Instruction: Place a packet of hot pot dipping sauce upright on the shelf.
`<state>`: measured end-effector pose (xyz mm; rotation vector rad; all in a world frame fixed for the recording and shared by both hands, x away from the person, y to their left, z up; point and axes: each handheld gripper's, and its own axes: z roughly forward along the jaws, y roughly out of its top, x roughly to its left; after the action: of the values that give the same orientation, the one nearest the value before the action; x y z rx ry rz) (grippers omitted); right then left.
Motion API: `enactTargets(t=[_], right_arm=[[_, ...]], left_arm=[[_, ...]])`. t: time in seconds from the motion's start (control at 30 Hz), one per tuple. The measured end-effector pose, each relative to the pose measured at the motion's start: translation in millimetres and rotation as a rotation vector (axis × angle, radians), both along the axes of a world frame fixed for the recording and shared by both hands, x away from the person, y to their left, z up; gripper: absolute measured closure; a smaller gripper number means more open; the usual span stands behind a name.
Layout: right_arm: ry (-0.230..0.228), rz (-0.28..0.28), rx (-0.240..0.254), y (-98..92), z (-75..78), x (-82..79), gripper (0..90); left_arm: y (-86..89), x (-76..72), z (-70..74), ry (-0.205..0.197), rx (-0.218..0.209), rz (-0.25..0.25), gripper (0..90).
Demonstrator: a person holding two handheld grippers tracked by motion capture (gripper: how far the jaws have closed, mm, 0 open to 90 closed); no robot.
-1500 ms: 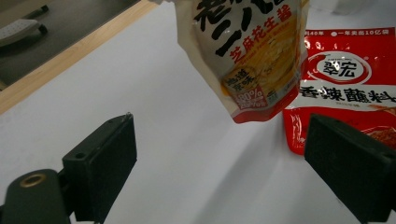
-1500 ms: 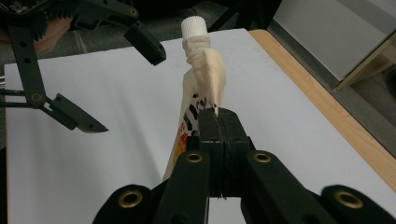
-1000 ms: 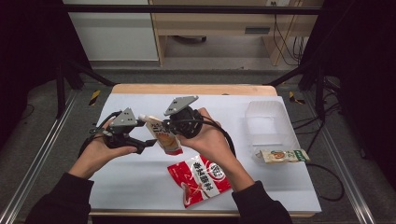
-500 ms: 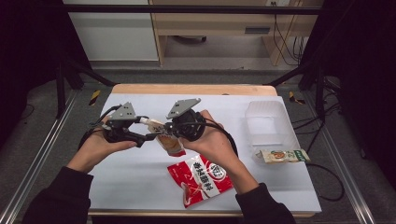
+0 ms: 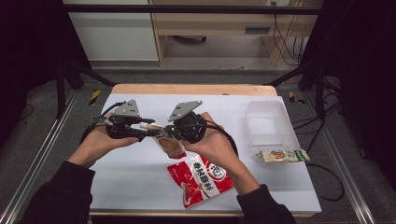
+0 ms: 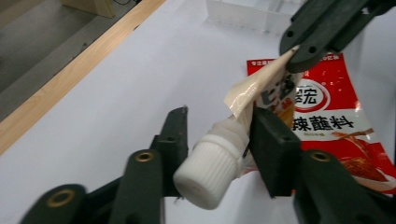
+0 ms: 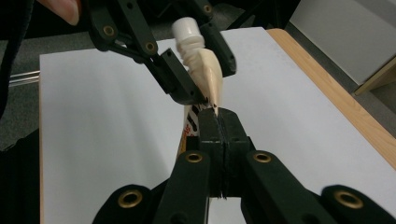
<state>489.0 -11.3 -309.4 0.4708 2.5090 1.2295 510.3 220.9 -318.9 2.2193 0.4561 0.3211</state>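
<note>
Since the earlier frame the left gripper has come in toward the right gripper, and its fingers have just been closing with the white screw cap of the spouted pouch between them. In the left gripper view the cap and its ribbed neck sit between the two black fingers: the right-hand pad lies against the neck, while a sliver of gap shows at the other pad, so whether the grip is firm cannot be told.

The right gripper's fingers are pressed together on the pouch's upper edge; in the right gripper view the pads meet with only the thin cream-coloured film pinched between them. The pouch is held up above the white tabletop, between the two hands, spout toward the left gripper. Its body hangs below the grippers in the high view, half covered by the right hand, and its printing is too small to read there.

A red sauce packet lies flat on the tabletop just below the pouch, its near corner crossed by the right forearm. Farther right stands a clear plastic container, faint against the white surface, with a small green-and-tan packet just in front of it.
</note>
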Motion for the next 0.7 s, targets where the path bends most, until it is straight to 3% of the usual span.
enactTargets(t=[0.1,0.23,0.47,0.57,0.7], right_arm=[[0.017,-0.008,0.017,-6.6,-0.7,2.8,90.0],[0.018,-0.016,0.017,-11.7,-0.1,3.7,90.0],[0.021,-0.029,-0.001,-21.9,5.3,5.4,89.3],[0.021,-0.022,-0.034,-24.0,9.1,6.5,86.5],[-0.009,-0.02,-0.109,-24.7,16.3,7.5,72.3]], left_arm=[[-3.0,-1.9,2.7,0.0,-0.007,-0.013,69.6],[-9.6,-2.3,7.5,0.002,0.001,-0.012,71.1],[-25.3,-4.1,22.4,-0.025,0.058,-0.04,72.1],[-30.4,-5.1,28.0,-0.04,0.076,-0.053,72.3],[-36.8,-6.6,30.5,-0.059,0.12,-0.065,72.5]])
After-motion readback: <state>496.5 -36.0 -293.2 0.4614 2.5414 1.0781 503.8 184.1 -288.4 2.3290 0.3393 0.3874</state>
